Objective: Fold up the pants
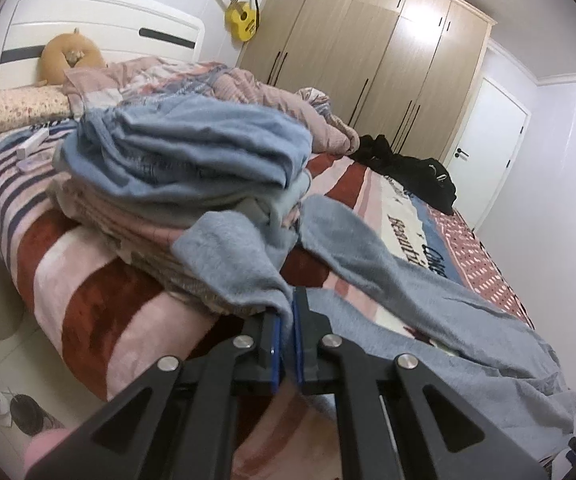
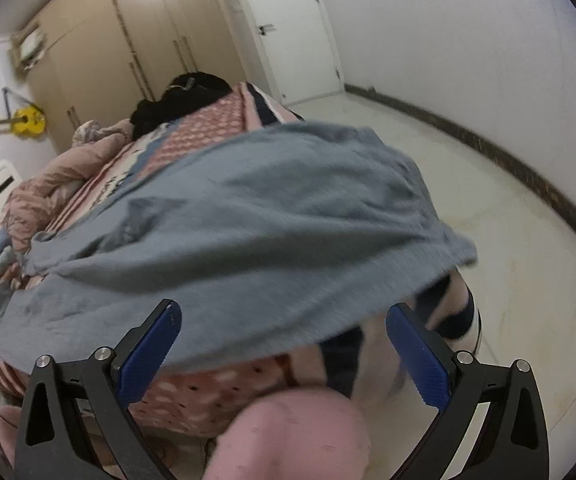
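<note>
Left gripper (image 1: 286, 320) pinches pants (image 1: 408, 288) hem; right gripper (image 2: 283, 344) seemingly spread.

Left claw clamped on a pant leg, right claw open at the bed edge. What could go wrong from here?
1. The left claw pinches only a thin edge of the grey-blue pants; a pull may slip it free.
2. The right claw is open and holds nothing, and the pants overhang the bed edge, so they could slide floorward.
3. The clothes pile sits against the pants; dragging may topple it.
</note>
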Motion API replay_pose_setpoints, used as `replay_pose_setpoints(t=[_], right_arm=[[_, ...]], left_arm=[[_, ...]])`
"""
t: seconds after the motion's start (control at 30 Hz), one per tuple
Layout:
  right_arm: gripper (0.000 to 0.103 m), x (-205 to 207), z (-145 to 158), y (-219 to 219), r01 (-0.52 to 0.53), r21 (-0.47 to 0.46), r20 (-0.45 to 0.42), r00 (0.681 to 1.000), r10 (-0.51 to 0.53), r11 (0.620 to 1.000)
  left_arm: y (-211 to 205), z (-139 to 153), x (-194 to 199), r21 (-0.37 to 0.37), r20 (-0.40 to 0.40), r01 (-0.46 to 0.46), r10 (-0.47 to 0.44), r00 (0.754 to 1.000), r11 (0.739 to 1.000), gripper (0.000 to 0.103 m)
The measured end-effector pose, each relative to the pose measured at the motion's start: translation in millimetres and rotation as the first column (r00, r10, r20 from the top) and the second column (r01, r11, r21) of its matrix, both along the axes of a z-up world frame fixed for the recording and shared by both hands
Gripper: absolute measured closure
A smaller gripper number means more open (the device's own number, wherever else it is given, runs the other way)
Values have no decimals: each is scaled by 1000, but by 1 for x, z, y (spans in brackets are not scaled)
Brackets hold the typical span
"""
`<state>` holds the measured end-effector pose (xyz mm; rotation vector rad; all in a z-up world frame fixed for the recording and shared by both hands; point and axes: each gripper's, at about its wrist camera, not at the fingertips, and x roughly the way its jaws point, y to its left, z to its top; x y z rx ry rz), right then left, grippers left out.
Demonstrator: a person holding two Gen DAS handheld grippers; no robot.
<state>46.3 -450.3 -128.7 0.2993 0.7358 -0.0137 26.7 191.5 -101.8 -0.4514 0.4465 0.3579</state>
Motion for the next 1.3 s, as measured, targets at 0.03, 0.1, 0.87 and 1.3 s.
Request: replay_pose_setpoints(t=[0.03,0.1,0.87,1.3], right_arm=[[2,1,-5,-6,11,14,-6,1000,-11,1000],[12,3,-16,-18,20,70,-16,1000,-19,997],[63,22,-19,-36,18,244,59,998,-33,970],[96,28,25,-28,18,171,137,990,-42,985]], left_arm=[[-1,2,1,3,0,7,-7,1000,1000,101],[-2,2,1,9,-3,13,-13,1000,1000,101],[9,-53,3,-163,-139,94,-118,983,982,45],[-13,8,16,-7,-56,190,-190,980,982,102]])
